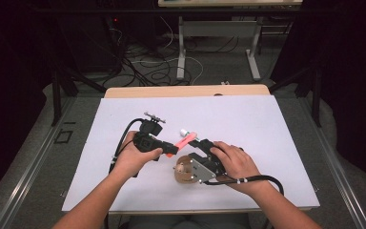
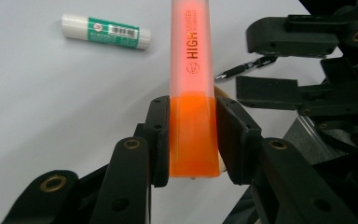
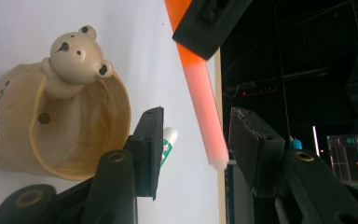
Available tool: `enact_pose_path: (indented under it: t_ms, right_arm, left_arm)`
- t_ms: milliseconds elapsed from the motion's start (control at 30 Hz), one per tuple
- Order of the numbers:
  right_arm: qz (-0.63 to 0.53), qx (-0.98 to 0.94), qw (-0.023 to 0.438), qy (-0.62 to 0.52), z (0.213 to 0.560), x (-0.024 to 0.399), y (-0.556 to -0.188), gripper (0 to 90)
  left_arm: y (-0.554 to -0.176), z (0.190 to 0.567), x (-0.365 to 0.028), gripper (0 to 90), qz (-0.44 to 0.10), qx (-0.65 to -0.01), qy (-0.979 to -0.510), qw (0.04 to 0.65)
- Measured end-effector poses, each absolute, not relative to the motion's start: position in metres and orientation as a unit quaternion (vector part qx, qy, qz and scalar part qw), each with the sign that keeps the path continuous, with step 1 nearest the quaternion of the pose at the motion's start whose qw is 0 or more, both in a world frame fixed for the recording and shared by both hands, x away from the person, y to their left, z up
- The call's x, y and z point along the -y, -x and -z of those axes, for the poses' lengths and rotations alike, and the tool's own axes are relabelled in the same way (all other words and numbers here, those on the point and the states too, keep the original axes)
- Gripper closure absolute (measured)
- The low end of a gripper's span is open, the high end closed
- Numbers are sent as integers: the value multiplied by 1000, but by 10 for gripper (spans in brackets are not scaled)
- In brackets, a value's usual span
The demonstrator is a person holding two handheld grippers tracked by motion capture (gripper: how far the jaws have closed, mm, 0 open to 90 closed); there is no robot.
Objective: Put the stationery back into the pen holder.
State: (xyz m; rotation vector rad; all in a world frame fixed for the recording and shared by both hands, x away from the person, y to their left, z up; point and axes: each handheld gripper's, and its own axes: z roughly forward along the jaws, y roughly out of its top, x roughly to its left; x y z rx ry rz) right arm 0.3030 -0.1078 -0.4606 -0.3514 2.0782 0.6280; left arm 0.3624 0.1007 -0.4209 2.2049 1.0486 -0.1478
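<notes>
Two claws meet over the worktop (image 1: 248,124). Left claw (image 2: 192,140) clamps the orange highlighter (image 2: 191,84) by its butt, held aloft; right claw (image 3: 193,140) brackets its translucent cap, pads apart. Light, rigid, slick plastic: grip the cap squarely.

highlighter (image 1: 183,141) between grippers, glue stick (image 1: 184,130) behind, bear cup (image 1: 183,170) in front
</notes>
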Motion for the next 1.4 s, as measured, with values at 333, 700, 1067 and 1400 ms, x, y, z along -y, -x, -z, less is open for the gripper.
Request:
enact_pose_path:
  t_ms: [333, 700, 1067, 1400]
  right_arm:
    - [-237, -833, 467, 175, 465, 103, -303, 605]
    - [-214, -823, 484, 208, 468, 100, -304, 659]
    - [-191, -813, 496, 238, 469, 99, -303, 756]
    - [-195, -813, 495, 236, 468, 99, -302, 765]
  left_arm:
    - [-358, 422, -86, 671, 70, -386, -854, 340]
    - [-356, 420, -81, 671, 83, -383, -852, 349]
    - [-356, 420, -81, 670, 90, -388, -846, 355]
    - [-355, 420, -83, 666, 90, -389, -842, 362]
